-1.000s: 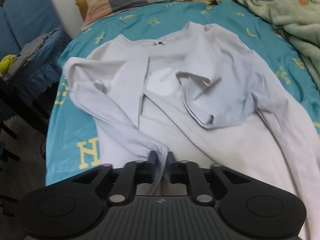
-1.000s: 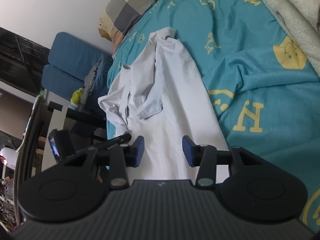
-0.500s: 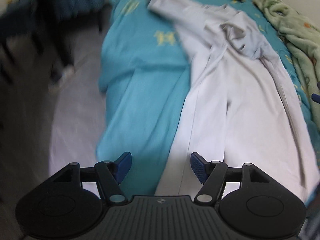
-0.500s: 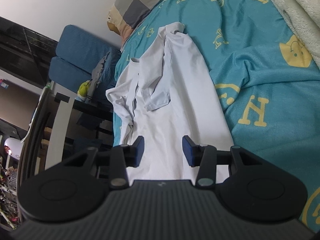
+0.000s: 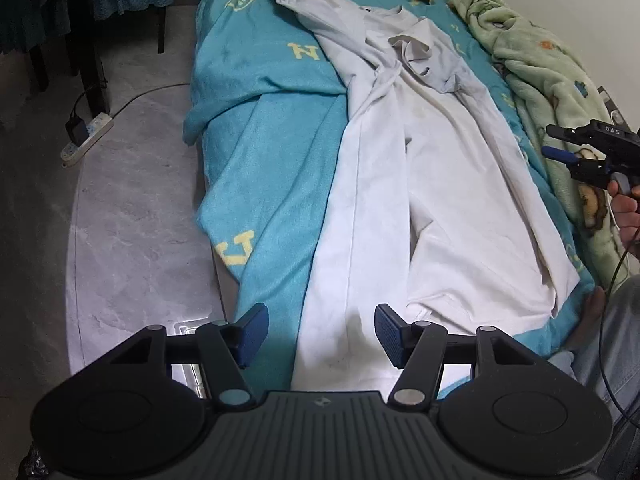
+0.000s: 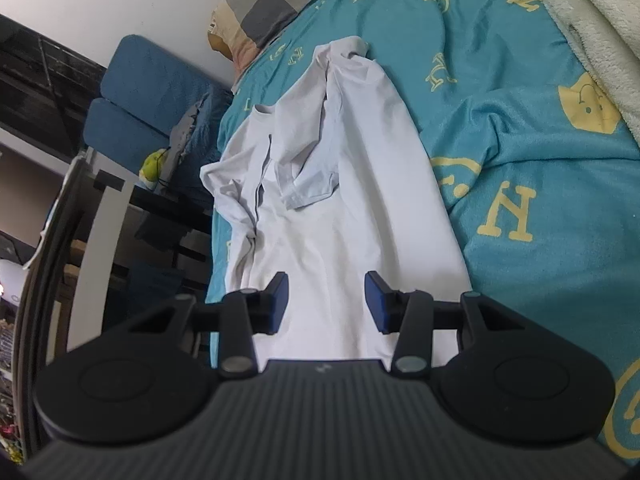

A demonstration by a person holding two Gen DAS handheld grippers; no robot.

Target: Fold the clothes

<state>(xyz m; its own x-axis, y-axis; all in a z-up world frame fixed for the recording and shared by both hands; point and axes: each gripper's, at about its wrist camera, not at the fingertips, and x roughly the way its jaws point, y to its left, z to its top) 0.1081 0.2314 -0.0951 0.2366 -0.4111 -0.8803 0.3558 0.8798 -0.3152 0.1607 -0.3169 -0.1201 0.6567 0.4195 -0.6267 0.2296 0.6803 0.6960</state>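
The white long-sleeved shirt (image 5: 420, 184) lies lengthwise down the bed (image 5: 272, 184), hem probably nearest the left gripper (image 5: 320, 334), jaws empty and closing slightly; right gripper (image 6: 326, 302) half-spread, empty.

Soft, even indoor light; sharp frames, fisheye-bent edges, dark vignetted corners.

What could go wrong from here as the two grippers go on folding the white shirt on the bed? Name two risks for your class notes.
1. The white shirt's near hem hangs over the bed edge below the left gripper, whose jaws are closing with nothing pinched; the cloth might slide floorward.
2. The folded-in sleeves lie bunched, so the next fold may trap wrinkles.
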